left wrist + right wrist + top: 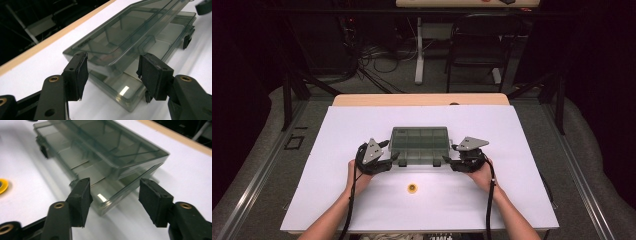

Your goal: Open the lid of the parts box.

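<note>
Fingers (77, 72) of both grippers stood half open, gripping nothing, at either end of the smoky transparent plastic compartment box (419, 144) on the white tabletop (337, 200); its half-raised lid (125, 32) might drop if bumped.

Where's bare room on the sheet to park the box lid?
Bare: the white sheet behind the compartment box up to the wooden edge, and both outer sides beyond the left gripper and right gripper. Crowded: the front strip, with both hands and the yellow ring.
</note>
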{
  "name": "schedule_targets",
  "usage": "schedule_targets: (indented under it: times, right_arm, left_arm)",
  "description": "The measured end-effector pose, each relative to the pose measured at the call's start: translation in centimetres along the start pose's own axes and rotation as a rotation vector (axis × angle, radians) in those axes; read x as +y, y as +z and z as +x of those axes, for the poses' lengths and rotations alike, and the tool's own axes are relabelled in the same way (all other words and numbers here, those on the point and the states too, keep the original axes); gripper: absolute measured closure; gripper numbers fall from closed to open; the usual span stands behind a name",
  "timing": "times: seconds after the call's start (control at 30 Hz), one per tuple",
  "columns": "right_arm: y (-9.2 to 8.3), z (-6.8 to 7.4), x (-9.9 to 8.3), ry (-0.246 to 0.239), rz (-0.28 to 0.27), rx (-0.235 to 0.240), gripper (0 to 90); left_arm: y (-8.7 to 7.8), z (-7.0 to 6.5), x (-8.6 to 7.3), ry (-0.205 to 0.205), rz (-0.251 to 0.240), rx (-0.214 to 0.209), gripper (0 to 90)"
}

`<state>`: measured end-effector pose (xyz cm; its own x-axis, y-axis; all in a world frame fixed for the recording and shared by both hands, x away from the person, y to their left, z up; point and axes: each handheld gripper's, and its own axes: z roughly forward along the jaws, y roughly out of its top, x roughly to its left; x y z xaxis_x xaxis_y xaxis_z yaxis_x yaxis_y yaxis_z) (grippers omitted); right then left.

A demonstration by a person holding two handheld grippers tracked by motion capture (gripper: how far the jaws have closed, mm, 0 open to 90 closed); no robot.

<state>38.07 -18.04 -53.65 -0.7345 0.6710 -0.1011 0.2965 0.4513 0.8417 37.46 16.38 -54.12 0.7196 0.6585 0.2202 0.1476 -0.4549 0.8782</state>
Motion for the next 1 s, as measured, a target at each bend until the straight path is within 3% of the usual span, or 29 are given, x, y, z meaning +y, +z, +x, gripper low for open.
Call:
schedule_targets:
  times: [0.03, 0.17, 0.47, 0.57, 1.0]
  right_arm:
    - [0.0, 0.0, 0.1, 0.002, -0.007, -0.011, 40.0]
    - [-0.1, -0.1, 0.5, -0.014, -0.028, -0.038, 40.0]
    - [0.4, -0.3, 1.8, -0.056, -0.066, -0.05, 49.8]
    - [0.3, -0.6, 2.1, -0.079, -0.073, -0.064, 53.9]
    - [0.1, -1.2, 2.9, -0.091, -0.085, -0.07, 59.3]
  left_arm:
    - [0.1, 0.0, 0.2, 0.018, -0.011, 0.009, 41.2]
    - [0.2, 0.1, 0.3, 0.017, -0.011, 0.016, 41.7]
    - [0.1, 0.8, 0.8, 0.012, -0.036, 0.023, 48.1]
    - [0.0, 1.1, 0.9, -0.001, -0.055, 0.018, 49.8]
    - [0.0, 2.3, 1.3, -0.03, -0.074, 0.007, 59.8]
